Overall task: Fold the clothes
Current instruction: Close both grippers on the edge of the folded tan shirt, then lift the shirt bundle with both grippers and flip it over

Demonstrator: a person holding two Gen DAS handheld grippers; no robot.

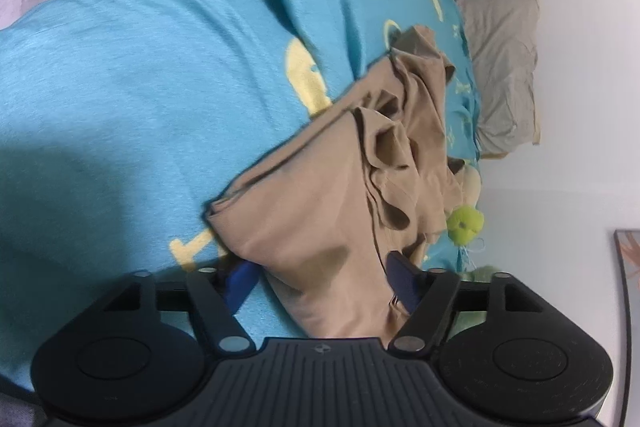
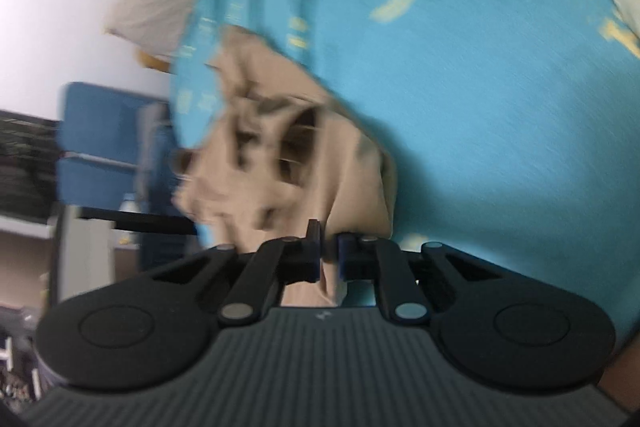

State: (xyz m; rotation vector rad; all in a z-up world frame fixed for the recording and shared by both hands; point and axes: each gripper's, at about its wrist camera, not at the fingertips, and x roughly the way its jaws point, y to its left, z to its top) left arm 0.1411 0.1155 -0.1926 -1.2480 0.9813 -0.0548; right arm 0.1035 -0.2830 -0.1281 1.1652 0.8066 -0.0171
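A tan garment [image 1: 320, 203] lies bunched on a turquoise blanket [image 1: 132, 83], filling the centre of the left wrist view and running from about 1 o'clock, where its edge is ruffled and crumpled, down to 6 o'clock at the gripper. Its lower half is smoother, with a folded corner pointing toward 9 o'clock. In the right wrist view, which is motion-blurred, the same tan garment [image 2: 280, 155] sits just left of centre, heaped in dark-shadowed folds.

At 4 o'clock of the cloth in the left view a plush toy with a lime-green pompom [image 1: 464, 223] lies against its edge. Beyond it, toward 2 o'clock, a beige pillow [image 1: 504, 67] rests at the blanket's end, with a wooden headboard edge showing behind it.

The blanket carries pale yellow printed shapes and covers a bed; a white wall [image 1: 580, 107] fills the right side of the left view. In the right view a blue chair [image 2: 104, 139] and a shelf show at 9 o'clock.

The left gripper [image 1: 320, 281] stands wide apart, its blue pads on either side of the garment's lower end, the cloth lying between them. The right gripper [image 2: 329, 253] is drawn narrow, pinching a strip of the tan cloth that hangs down between its fingers.
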